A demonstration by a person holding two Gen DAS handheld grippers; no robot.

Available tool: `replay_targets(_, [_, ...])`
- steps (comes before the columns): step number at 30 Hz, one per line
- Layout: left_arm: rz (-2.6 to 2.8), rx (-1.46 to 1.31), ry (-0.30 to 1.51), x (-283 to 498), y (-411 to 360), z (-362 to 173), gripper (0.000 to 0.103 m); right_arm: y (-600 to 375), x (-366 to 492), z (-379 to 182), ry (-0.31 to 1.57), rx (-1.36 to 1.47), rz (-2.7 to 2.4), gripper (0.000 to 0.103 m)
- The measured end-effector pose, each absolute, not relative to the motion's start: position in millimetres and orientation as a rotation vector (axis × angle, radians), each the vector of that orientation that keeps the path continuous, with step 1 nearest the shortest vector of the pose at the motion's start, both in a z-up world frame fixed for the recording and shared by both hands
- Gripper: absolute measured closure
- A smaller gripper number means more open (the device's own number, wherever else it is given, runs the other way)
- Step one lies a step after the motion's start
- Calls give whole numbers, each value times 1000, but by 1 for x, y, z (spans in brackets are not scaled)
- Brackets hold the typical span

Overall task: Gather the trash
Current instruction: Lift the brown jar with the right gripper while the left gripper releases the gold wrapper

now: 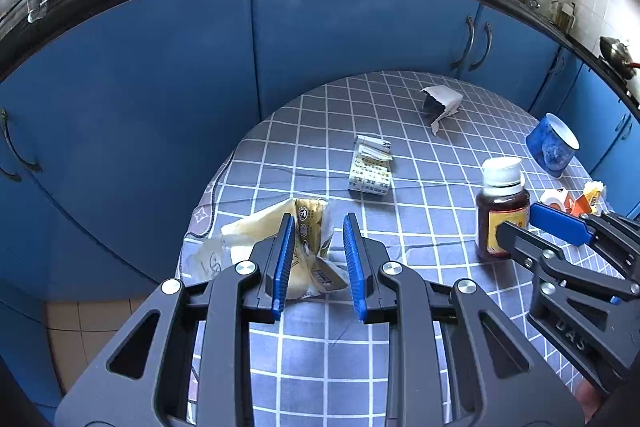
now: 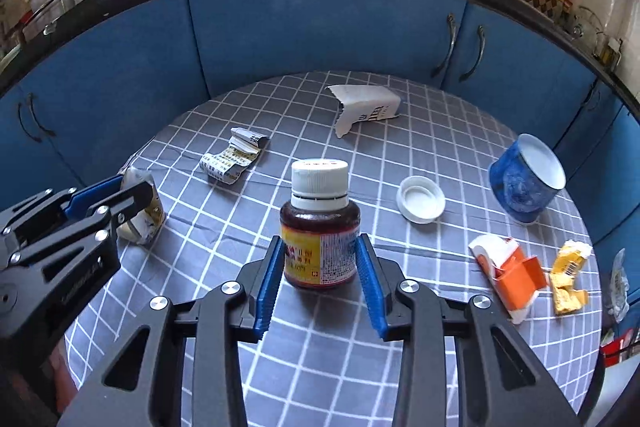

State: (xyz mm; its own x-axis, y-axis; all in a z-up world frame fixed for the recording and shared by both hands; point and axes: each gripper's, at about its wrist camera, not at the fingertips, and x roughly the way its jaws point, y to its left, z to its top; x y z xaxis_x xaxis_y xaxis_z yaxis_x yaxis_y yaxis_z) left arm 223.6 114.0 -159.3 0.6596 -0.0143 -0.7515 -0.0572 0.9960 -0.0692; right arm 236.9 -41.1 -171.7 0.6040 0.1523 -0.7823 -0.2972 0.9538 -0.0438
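Two grips are made: my left gripper (image 1: 318, 259) is clamped on the crumpled wrapper (image 1: 308, 227) between its pads, my right gripper (image 2: 320, 275) squeezes the brown bottle (image 2: 320, 227). Beyond my jaws lie a folded leaflet (image 2: 234, 159), torn paper (image 2: 366, 107), a lid (image 2: 421, 199) and a cup (image 2: 526, 183) to collect.

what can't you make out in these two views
- Left wrist view: the far side of the brown bottle is covered by the right gripper.
- Right wrist view: part of the yellow wrapper sits behind the left gripper; the bottle's label print is too small to read.
- Both views: no trash bin shows.
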Motion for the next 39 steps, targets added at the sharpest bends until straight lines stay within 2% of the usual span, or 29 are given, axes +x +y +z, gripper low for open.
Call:
replay_targets(3, [18,-78,848,221,108,-157,77,-50,233,-170,896,-159,267,78])
replay_targets(11, [10,-87,855,219,102,-157,77,-56,237,-167,914,-136,301,76])
replay_targets(13, [9,-89,857,219,102,-157,77,-52,240,-169,919,-149,297,68])
replay_targets(14, [8,-90,859,219,102,-157,77,-50,242,-172,935,-149,299,47])
replay_targets(15, [9,-91,860,219,103,-158,77,-49,243,-174,938,-138,296,37])
replay_targets(17, [11,-93,859,218,104,-157,77,-48,243,-179,932,-145,277,37])
replay_targets(19, [13,-94,859,218,105,-157,77,-46,244,-181,932,-159,267,42])
replay_targets(20, [12,-96,860,218,106,-157,77,-46,244,-182,936,-166,265,55])
replay_targets(21, [11,-98,861,218,106,-157,77,-46,244,-182,943,-168,269,58])
replay_targets(39, [-60,-67,821,201,65,-132,77,-83,196,-141,861,-148,250,60])
